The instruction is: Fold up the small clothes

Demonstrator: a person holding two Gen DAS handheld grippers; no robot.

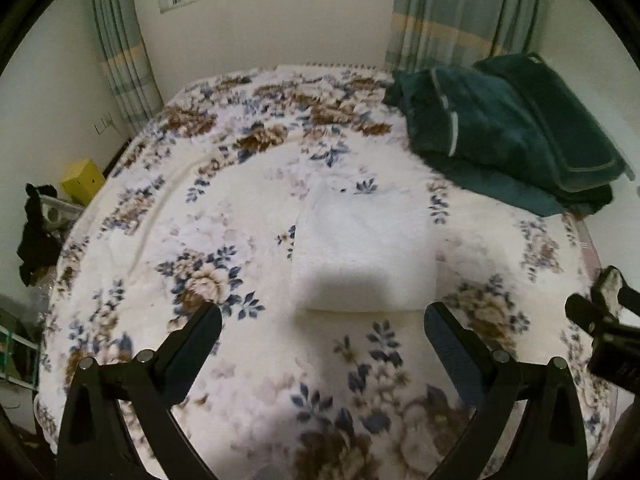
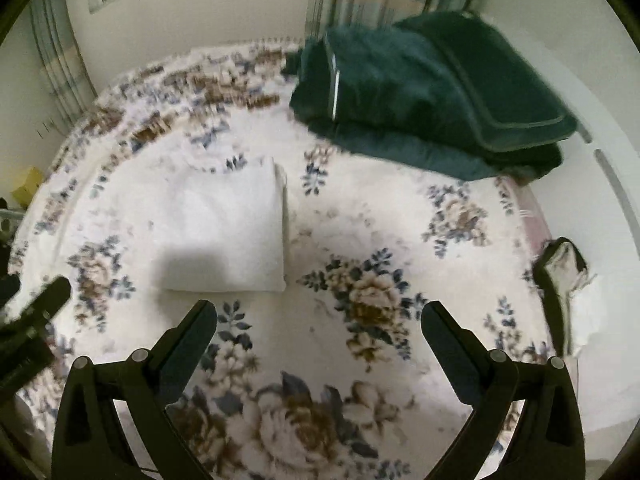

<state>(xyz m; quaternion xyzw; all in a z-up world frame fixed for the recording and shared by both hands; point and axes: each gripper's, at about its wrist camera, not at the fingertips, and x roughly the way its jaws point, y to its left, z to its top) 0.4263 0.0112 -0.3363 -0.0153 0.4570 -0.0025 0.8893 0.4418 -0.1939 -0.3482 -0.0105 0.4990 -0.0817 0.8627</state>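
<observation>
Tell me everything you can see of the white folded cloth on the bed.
The white folded cloth is a plain, fluffy-looking rectangle lying flat on the floral blanket, roughly mid-bed. At least two layers show along its right edge in the right wrist view. A shadow crosses its near end. Neither the left gripper nor the right gripper touches it; both are open.

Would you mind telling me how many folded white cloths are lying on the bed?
1: the folded white cloth lies mid-bed on the floral blanket, ahead of both open grippers. None other shows.

Left gripper (image 1: 323,322): two matte black tapered fingers (image 1: 200,330), silver pivot screws set behind them. Right gripper (image 2: 319,320): identically built.
</observation>
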